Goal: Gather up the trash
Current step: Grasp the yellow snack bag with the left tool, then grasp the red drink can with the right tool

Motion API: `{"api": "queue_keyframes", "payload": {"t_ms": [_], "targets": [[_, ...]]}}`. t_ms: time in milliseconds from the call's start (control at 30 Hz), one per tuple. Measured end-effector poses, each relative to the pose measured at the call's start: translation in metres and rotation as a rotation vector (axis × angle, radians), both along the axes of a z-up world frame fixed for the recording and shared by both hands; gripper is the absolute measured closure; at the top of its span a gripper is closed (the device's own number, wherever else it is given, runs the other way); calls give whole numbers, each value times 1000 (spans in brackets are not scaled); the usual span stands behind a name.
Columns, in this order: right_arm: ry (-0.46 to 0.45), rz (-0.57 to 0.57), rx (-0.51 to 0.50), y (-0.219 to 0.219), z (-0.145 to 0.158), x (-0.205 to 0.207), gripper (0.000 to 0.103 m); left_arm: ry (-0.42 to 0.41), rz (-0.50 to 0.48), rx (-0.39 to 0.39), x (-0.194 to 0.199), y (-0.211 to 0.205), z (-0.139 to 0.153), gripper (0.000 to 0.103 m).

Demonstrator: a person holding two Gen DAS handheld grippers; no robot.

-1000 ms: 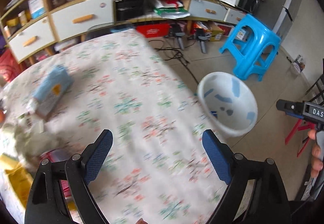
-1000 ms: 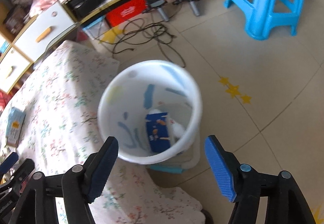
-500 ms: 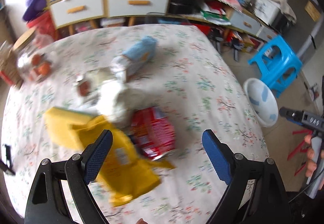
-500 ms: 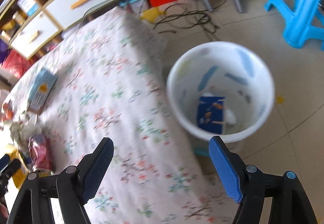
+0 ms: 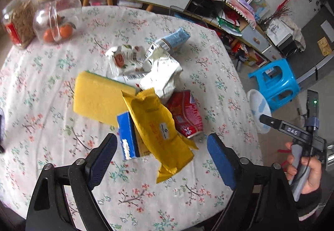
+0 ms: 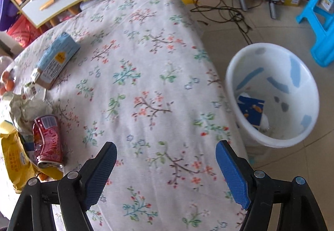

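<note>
Left gripper [image 5: 160, 153]: fingers spread wide and empty, having just closed a little; it hangs over the near edge of the trash pile, the yellow bag between the finger lines but untouched.
Right gripper [image 6: 166, 165]: fingers released with nothing between them, over bare cloth.
Worktop [image 5: 41, 88]: round, under a floral cloth.
Trash pile: at its centre in the left wrist view.
Yellow bag [image 5: 158, 128]: lies over a blue box [image 5: 127, 137].
Red can [image 5: 185, 114]: crushed, on its side, at 3 o'clock of the bag and touching it.
Sponge [image 5: 98, 97]: yellow, at 10 o'clock of the bag.
White wrappers [image 5: 146, 68]: crumpled, at 12 o'clock.
Carton [image 6: 55, 59]: pale blue, lying flat beyond the wrappers.
Bin [image 6: 271, 93]: white, on the floor at 3 o'clock of the worktop, a blue packet inside.
Jars [image 5: 35, 19]: two, at 10 o'clock on the worktop.
Stool [image 5: 275, 82]: blue, beyond the bin.
</note>
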State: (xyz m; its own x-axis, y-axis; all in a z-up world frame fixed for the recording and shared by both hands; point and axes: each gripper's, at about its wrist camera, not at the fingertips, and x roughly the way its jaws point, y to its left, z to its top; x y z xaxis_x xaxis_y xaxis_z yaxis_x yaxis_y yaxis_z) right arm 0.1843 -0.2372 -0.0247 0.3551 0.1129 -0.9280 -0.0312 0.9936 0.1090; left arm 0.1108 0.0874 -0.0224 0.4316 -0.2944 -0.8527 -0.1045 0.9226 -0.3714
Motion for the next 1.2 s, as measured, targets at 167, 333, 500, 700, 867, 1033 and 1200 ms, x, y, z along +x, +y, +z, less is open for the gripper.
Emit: {"api": "queue_keyframes", "payload": {"t_ms": [167, 333, 500, 700, 867, 1033, 1200], "targets": [[8, 23, -8, 14, -4, 1, 21, -12, 32, 20, 7, 7, -4, 29], [18, 38, -14, 26, -9, 2, 21, -1, 69, 33, 22, 15, -16, 50], [23, 51, -19, 37, -12, 3, 21, -2, 109, 33, 33, 23, -24, 77], [30, 80, -12, 58, -15, 6, 21, -64, 124, -7, 28, 30, -9, 95], [35, 122, -7, 84, -18, 7, 21, -144, 120, -37, 9, 33, 17, 96], [52, 170, 19, 113, -24, 8, 21, -212, 139, -19, -11, 46, 39, 96], [76, 219, 40, 141, -32, 6, 21, -227, 166, -31, -25, 67, 45, 96]]}}
